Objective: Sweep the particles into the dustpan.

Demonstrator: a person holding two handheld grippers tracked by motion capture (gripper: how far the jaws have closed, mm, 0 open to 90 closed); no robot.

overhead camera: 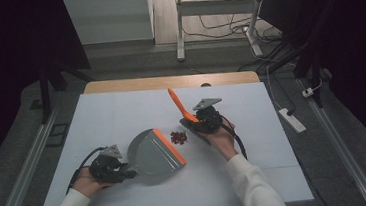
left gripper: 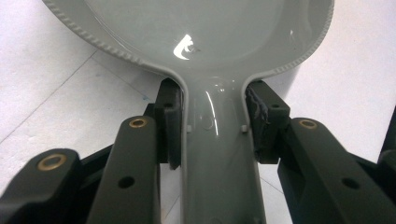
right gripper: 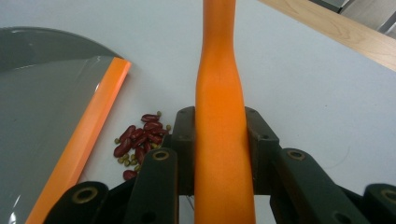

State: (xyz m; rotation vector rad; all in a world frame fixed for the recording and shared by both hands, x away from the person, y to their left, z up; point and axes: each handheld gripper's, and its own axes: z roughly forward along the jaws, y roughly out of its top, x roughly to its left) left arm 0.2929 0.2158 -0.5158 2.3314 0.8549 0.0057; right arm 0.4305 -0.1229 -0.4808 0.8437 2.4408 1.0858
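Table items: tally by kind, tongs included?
Dustpan, grey with orange lip: 1
Brush with orange handle: 1
Pile of red beans and small green ones: 1
Tongs, left and right, each shut on a handle: 2
Total: 5

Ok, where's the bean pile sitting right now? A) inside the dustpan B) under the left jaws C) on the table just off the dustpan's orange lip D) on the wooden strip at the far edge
C: the beans lie on the white table, just clear of the dustpan and its orange lip.
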